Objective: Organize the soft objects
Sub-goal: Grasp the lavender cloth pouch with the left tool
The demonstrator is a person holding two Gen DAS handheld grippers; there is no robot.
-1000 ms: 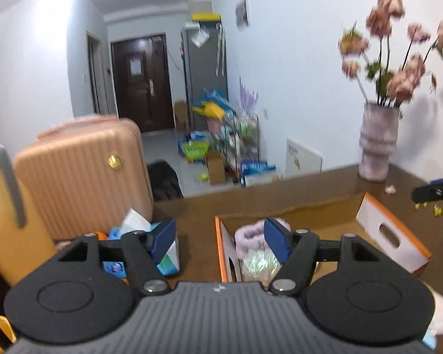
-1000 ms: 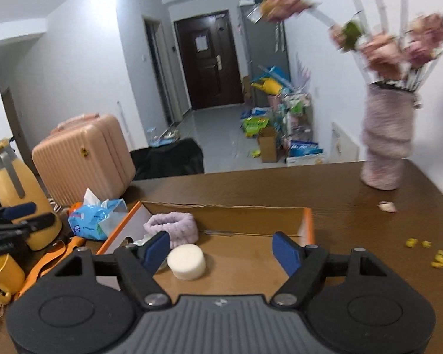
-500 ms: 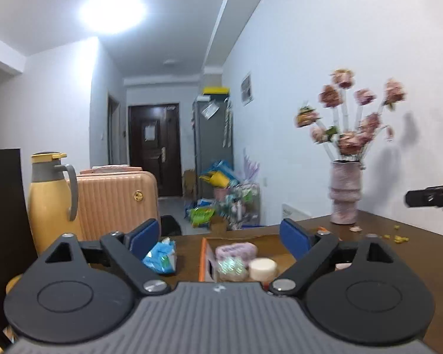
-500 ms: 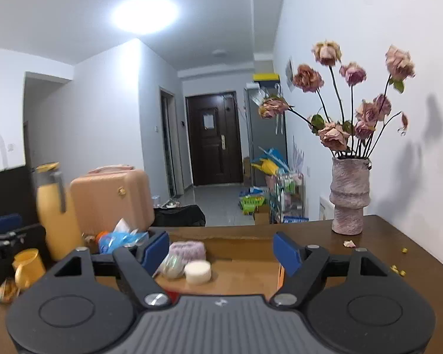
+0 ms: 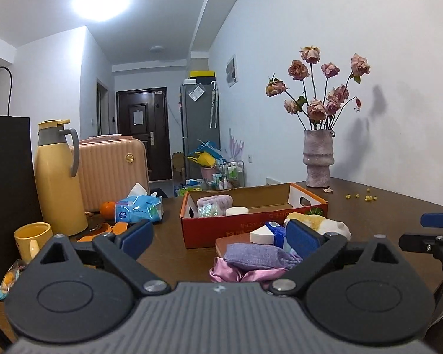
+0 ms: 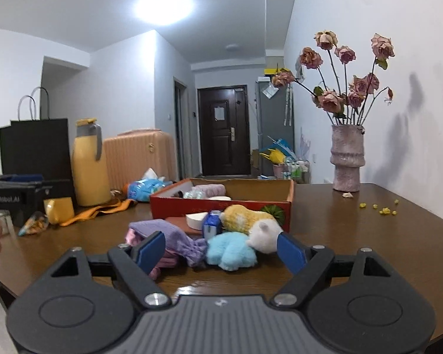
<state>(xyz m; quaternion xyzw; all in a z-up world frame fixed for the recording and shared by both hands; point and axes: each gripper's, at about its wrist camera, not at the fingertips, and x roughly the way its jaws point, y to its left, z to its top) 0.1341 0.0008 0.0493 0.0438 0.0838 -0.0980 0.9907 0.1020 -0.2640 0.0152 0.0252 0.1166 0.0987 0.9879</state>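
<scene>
Left gripper (image 5: pixel 218 237): jaws wide and opening, nothing gripped; purple cloth (image 5: pixel 258 256) lies ahead between them.
Right gripper (image 6: pixel 221 249): jaws spreading, empty; blue plush (image 6: pixel 231 250) just ahead.
Soft pile: on table (image 6: pixel 354 236), before orange box (image 6: pixel 221 203).

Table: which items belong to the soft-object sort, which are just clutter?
Job:
box
blue plush
yellow plush
purple cloth
pink satin
headband

Clutter:
vase
thermos
mug
tissues
orange
suitcase
</scene>
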